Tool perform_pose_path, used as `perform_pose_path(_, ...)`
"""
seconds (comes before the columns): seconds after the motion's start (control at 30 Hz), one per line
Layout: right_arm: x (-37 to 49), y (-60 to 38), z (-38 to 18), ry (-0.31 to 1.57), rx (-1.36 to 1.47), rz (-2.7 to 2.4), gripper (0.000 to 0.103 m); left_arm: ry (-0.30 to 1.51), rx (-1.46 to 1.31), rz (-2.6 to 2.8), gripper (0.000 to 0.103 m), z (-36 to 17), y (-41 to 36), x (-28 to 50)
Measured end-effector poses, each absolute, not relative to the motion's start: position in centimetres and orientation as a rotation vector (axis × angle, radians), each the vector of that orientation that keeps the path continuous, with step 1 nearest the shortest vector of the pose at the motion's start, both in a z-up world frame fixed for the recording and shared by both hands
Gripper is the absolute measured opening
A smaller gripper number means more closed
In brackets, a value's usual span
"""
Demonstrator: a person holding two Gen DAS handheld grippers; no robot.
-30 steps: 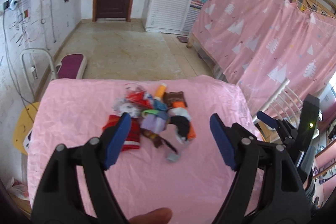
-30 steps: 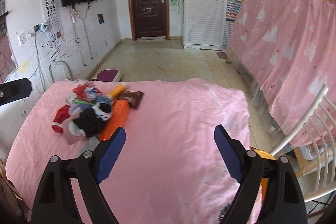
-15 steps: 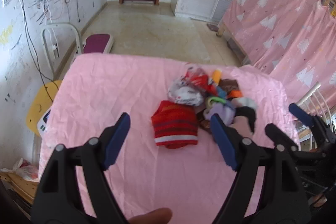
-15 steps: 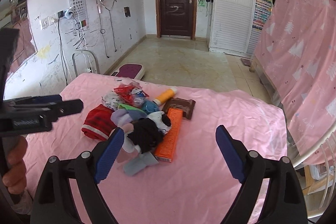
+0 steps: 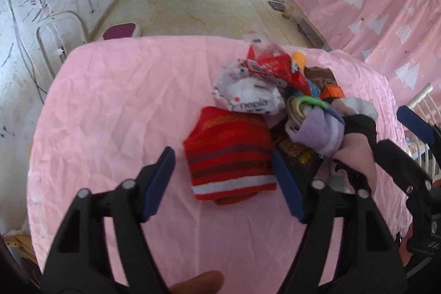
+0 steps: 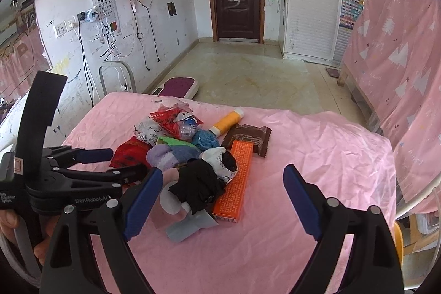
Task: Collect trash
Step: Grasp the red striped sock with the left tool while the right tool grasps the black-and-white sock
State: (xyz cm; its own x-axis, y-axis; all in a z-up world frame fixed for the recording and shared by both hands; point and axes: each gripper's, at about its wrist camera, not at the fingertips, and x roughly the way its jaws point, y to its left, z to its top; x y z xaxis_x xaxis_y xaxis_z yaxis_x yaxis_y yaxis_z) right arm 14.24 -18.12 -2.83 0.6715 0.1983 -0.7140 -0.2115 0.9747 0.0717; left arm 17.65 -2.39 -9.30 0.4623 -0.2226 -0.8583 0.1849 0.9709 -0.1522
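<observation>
A pile of socks and wrappers lies on the pink-covered table [image 5: 110, 101]. My left gripper [image 5: 223, 167] hangs low over the red striped sock [image 5: 228, 156]. Its jaws are closing with the sock between them, and the left pad still stands clear of it. Behind the sock lie a white tissue pack [image 5: 248, 98], a red wrapper [image 5: 275, 68] and a purple sock [image 5: 319, 134]. My right gripper [image 6: 222, 178] stands open above a black sock [image 6: 201, 183] and an orange box [image 6: 237, 178], gripping nothing. A brown wrapper [image 6: 248, 137] and a yellow tube [image 6: 227, 121] lie farther back.
A grey sock [image 6: 190, 228] lies nearest the right gripper. A white chair [image 6: 419, 192] stands off the table's right edge and a chair frame [image 5: 55, 26] at its far left. A purple scale [image 6: 179, 86] sits on the floor, and pink curtains [image 6: 399, 59] hang at right.
My left gripper has sunk and shifted from the pile's middle onto the red striped sock, its jaws narrowing. My right gripper has swung left until the pile lies between its fingers.
</observation>
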Motion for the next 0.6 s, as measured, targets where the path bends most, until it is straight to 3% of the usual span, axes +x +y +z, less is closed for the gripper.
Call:
perform_pose_path(0.17,14.9,-18.2,-3.5,0.823,0.01,0.256,0.079,1.044,-0.006,-0.277,0.037,-9.4,-3.1,17.2)
perform_pose_path(0.27,15.1,-17.9,-3.8,0.838,0.023,0.276,0.079,1.035,0.001,-0.272,0.026,-9.2,-3.3,17.1)
perform_pose_path(0.43,15.2,-17.4,-4.1,0.859,0.034,0.314,0.077,1.016,0.013,-0.268,0.022,-8.7,-3.3,16.4)
perform_pose_path(0.53,15.3,-17.2,-4.3,0.874,0.042,0.343,0.054,1.012,0.015,-0.268,0.022,-8.4,-3.4,16.0)
perform_pose_path(0.6,15.4,-16.9,-4.5,0.888,0.044,0.365,0.044,1.009,0.014,-0.266,0.022,-8.3,-3.4,15.6)
